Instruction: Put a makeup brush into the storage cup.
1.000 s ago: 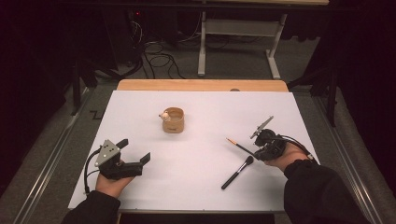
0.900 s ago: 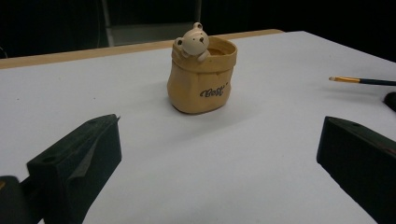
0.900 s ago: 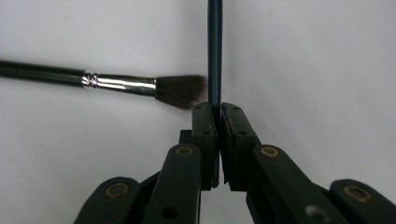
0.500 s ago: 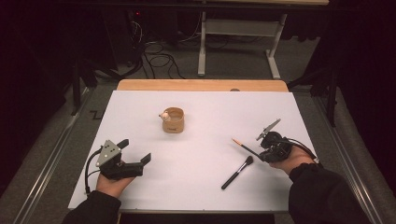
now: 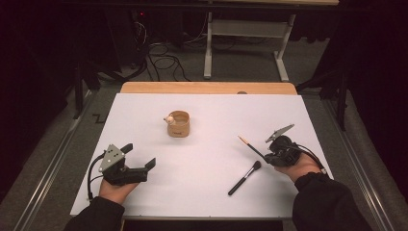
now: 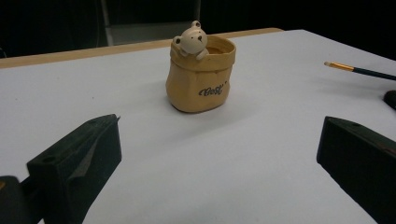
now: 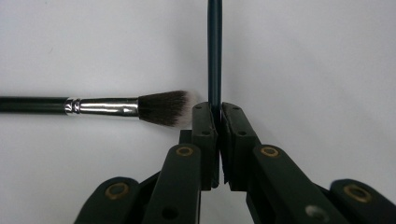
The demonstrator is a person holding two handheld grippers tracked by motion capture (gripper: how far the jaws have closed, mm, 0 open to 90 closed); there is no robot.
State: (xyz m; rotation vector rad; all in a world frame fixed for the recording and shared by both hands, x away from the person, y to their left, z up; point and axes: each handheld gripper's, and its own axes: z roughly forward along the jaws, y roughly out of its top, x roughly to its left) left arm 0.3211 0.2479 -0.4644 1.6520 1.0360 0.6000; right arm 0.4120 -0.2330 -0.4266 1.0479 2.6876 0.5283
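A tan bag-shaped cup [image 5: 178,124] with a small bear on its rim stands mid-table and appears straight ahead as the cup [image 6: 201,77] in the left gripper view. My right gripper [image 5: 265,156] is shut on the dark handle of a thin paintbrush [image 5: 249,146], whose gold-banded tip points up-left, slightly off the sheet. In the right gripper view, the thin paintbrush [image 7: 214,51] runs straight up from the shut right gripper [image 7: 218,109]. A black makeup brush [image 5: 245,177] lies flat just left of that hand, its bristles [image 7: 164,108] beside the jaws. My left gripper [image 5: 139,155] rests open at front left, nothing between the fingers [image 6: 79,161].
A white sheet [image 5: 207,192] covers the table, with a wooden edge [image 5: 207,87] at the back. Beyond it are a table frame [image 5: 245,45] and cables [image 5: 161,60] on the floor. A metal rail [image 5: 48,173] runs along the left side.
My right hand has drifted slightly to the right with the thin paintbrush still held. The left gripper, the cup and the makeup brush have stayed put.
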